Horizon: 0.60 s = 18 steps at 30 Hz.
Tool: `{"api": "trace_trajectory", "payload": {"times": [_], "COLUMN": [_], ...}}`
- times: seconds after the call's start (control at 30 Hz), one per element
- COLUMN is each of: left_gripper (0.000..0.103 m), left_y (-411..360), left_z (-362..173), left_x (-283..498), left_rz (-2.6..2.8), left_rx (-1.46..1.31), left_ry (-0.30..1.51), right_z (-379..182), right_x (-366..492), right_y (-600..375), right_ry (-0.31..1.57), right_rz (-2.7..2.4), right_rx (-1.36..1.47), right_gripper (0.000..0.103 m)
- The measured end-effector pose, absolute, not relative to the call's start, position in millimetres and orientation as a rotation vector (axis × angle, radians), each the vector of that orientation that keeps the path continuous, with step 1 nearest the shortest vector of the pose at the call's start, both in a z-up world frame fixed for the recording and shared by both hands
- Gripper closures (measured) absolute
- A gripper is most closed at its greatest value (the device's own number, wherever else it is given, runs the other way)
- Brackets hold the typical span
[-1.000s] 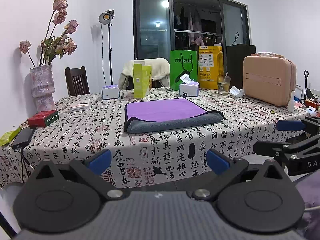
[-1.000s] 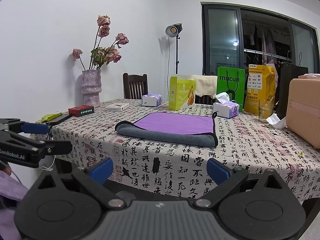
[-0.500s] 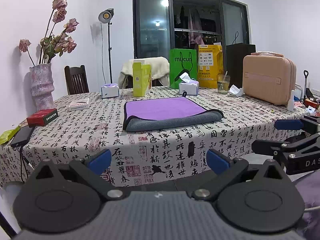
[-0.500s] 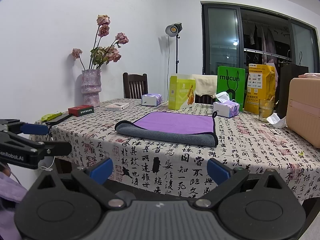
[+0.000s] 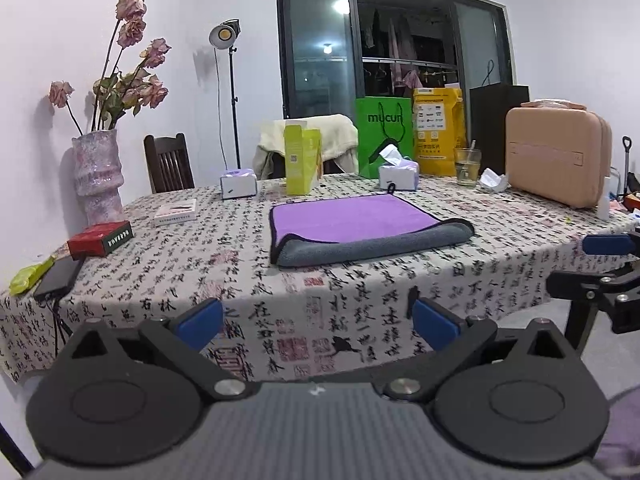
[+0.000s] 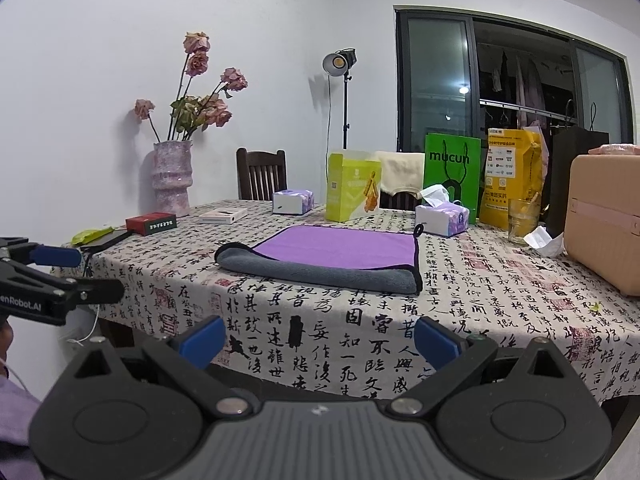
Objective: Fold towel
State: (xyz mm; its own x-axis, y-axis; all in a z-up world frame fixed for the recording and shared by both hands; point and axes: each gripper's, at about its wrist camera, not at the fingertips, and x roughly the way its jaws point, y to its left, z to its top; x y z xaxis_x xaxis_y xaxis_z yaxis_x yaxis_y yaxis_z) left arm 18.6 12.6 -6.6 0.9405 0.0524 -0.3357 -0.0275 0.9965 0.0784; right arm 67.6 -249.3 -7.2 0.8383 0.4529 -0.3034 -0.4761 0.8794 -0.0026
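- The left tool (image 5: 316, 322) sits at the bottom of its frame, fingers wide apart, gripping nothing
- The right tool (image 6: 318, 338) is likewise low in its frame, fingers spread, empty
- The towel (image 5: 360, 228) lies folded at frame centre on the tabletop (image 5: 200, 256), purple face up, grey fold along its near edge, well apart from both tools
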Motion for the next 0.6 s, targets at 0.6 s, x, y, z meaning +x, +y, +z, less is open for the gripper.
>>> {"api": "trace_trajectory", "payload": {"times": [0.6], "left_gripper": [0.0], "left_y": [24], "left_z": [-16], "left_x": [112], "left_rz": [0.025], "left_rx": [0.06], "left_ry": [0.44], "right_z": [-19], "right_x": [150], "right_y": [-257], "right_ry": [0.278], "right_rz": [0.47], "right_rx": [-0.114], "right_gripper": [0.002]}}
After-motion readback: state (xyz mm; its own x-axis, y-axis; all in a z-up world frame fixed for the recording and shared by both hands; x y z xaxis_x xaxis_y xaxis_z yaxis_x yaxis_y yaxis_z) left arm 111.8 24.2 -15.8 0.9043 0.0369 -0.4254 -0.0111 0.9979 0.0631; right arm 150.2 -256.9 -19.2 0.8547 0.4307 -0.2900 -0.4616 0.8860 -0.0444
